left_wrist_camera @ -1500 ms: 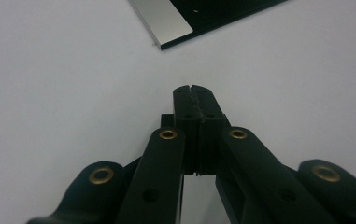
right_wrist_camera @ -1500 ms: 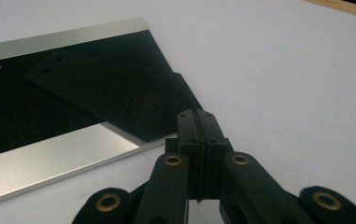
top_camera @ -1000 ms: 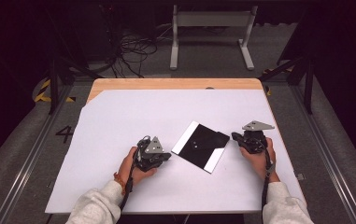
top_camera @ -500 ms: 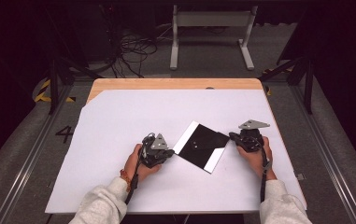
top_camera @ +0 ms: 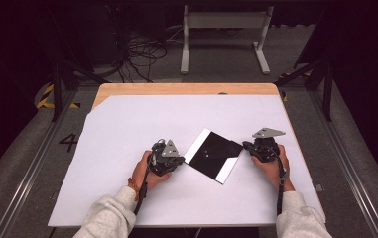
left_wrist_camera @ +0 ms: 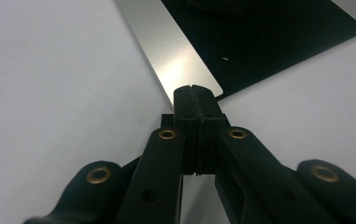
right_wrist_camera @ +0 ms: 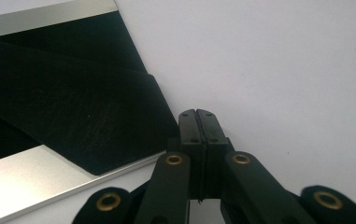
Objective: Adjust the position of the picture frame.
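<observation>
The person's left hand (top_camera: 149,168) has the left gripper (top_camera: 166,157) low on the white-covered bench (top_camera: 127,129), just off the near left corner of the black panel (top_camera: 215,151). Over the last second this gripper has crept rightward toward the panel, a small shift. In the left gripper view its fingers (left_wrist_camera: 195,109) are pressed flat together with nothing between them, their tips right at the corner of the panel's silvery edge strip (left_wrist_camera: 166,51); whether they actually touch the strip I cannot tell.

The black panel lies flat on the bench, turned like a diamond, between the two grippers and a little right of the bench's middle. It has a pale metallic strip along two opposite sides and a darker raised piece on top. It looks to be in the same spot and at the same angle as a second ago.

To the right, the right hand (top_camera: 271,166) holds the right gripper (top_camera: 262,148) beside the panel's right corner, and it has moved left a touch, closer to that corner. In the right gripper view its fingers (right_wrist_camera: 198,126) are also closed tight on nothing, the tips just beside the panel's dark edge (right_wrist_camera: 161,112).
</observation>
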`<state>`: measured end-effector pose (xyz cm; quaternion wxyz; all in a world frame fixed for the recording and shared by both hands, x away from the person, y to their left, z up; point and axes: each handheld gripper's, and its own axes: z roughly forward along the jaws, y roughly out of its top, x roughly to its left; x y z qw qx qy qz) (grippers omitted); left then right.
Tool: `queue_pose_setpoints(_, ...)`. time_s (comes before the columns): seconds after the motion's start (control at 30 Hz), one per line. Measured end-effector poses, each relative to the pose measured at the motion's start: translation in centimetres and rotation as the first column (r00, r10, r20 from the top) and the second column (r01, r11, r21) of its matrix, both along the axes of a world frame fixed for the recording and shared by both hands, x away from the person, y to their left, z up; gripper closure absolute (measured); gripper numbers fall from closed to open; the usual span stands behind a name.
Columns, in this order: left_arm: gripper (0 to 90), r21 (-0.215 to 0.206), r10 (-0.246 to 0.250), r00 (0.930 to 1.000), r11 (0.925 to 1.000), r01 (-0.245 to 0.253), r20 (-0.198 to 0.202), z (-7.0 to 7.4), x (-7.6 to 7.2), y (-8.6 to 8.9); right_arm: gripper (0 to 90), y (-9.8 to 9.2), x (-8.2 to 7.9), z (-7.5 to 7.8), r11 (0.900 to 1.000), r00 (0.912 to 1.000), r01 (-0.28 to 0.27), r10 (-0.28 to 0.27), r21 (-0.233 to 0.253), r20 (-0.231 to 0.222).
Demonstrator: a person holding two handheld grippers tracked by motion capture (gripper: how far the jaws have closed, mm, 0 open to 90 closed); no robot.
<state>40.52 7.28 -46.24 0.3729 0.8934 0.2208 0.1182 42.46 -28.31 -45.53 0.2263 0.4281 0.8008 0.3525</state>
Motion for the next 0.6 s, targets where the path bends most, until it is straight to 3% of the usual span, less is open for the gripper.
queue_pose_setpoints(0.43, 90.0, 0.006, 0.022, 0.9998, 0.9997, -0.022, 0.001, 0.0, 0.6, 0.8, 90.0, 0.4, -0.4, 0.1, 0.998, 0.9981, -0.061, 0.061, -0.028, -0.007)
queue_pose_setpoints(0.6, 89.9, 0.003, 0.031, 0.9995, 0.9995, -0.031, -0.005, 0.0, 0.9, 1.2, 90.0, 0.5, -0.6, 0.1, 0.996, 0.9961, -0.087, 0.087, -0.017, -0.016)
